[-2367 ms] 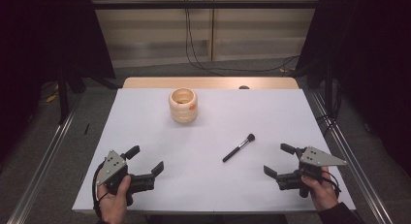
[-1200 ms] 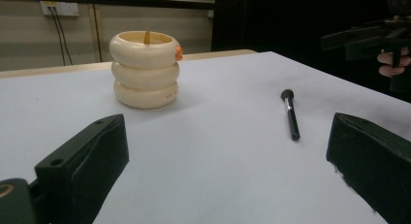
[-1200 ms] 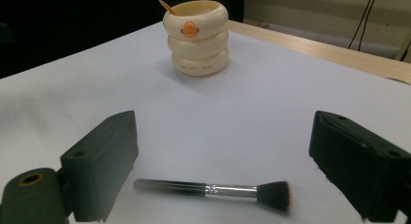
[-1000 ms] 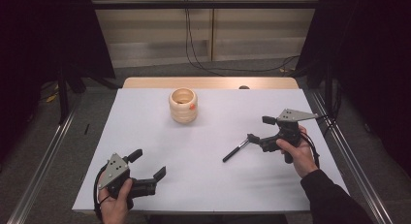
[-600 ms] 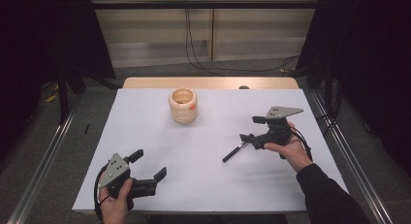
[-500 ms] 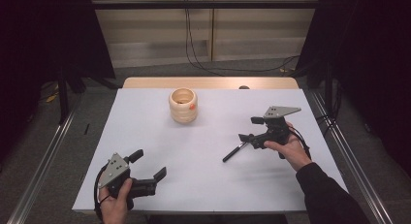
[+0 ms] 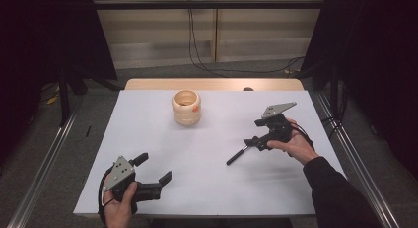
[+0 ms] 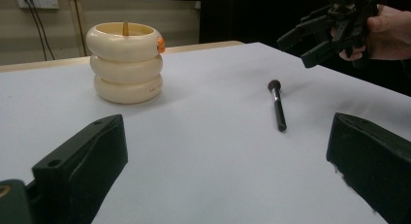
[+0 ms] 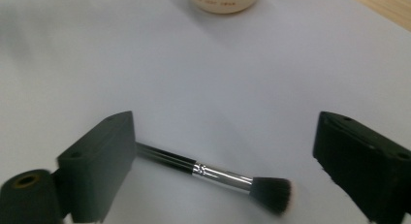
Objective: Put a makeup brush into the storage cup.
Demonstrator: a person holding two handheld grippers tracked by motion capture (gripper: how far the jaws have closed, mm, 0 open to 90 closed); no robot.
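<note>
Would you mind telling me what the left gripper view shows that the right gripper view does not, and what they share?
Left gripper view alone: the whole cream three-ring holder with its orange spot, something upright inside it, the right claw open in a hand above the brush's bristle end, and the wall socket behind.

Right gripper view alone: the brush's silver ferrule and dark bristles up close, lying between that claw's own open jaws.

Both: the makeup brush lying flat on the white table cover, and the holder's base.
</note>
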